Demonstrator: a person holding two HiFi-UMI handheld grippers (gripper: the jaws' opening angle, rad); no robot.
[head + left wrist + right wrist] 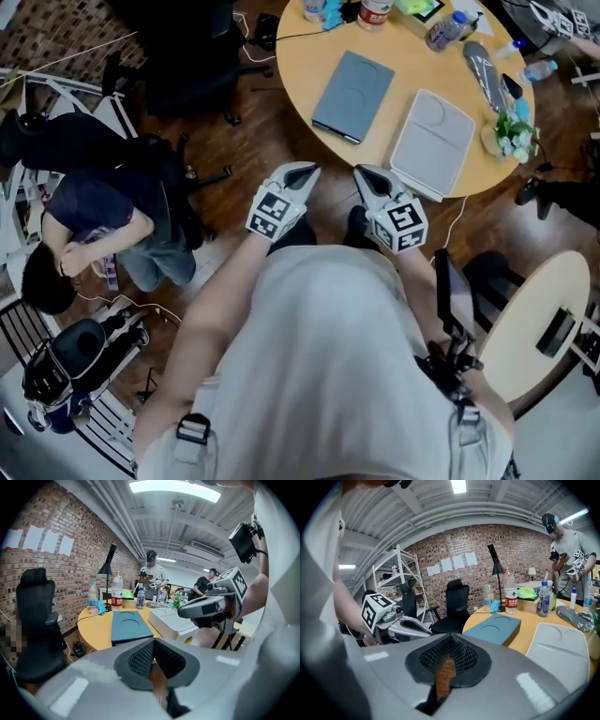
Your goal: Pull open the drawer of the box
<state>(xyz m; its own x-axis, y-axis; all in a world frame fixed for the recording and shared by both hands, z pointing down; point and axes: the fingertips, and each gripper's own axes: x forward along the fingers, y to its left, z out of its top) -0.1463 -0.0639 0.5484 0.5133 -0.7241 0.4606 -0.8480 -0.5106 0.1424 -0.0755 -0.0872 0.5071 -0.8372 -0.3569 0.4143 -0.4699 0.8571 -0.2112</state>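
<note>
Black ribbed pads (140, 659) meet tip to tip on your left gripper (153, 643), so its jaws stand closed on nothing. Only a strip of brown floor (157, 680) shows through the gap below the tips. Your right gripper (450, 640) matches it: jaws brought together and empty.

In the head view you hold the two grippers low in front of your body, side by side and close together. Their noses point toward the round wooden table (300, 84), and neither touches anything on it.

Two flat boxes lie just beside each other on the near part of that table. The blue-grey box (352, 96) is on your left, with round hollows pressed into its top. The white box (433, 142) is on your right, and its near corner reaches the table's rim, close ahead of your right gripper. I cannot tell from these angles which one carries the drawer.

Farther back on the table stand several bottles (448, 30), a black desk lamp (108, 566) and a small green plant (514, 133). A black office chair (40, 625) sits left of the table before a brick wall (70, 569). One person crouches (89, 239) on the floor to your left, and another person stands (152, 576) beyond the table.
</note>
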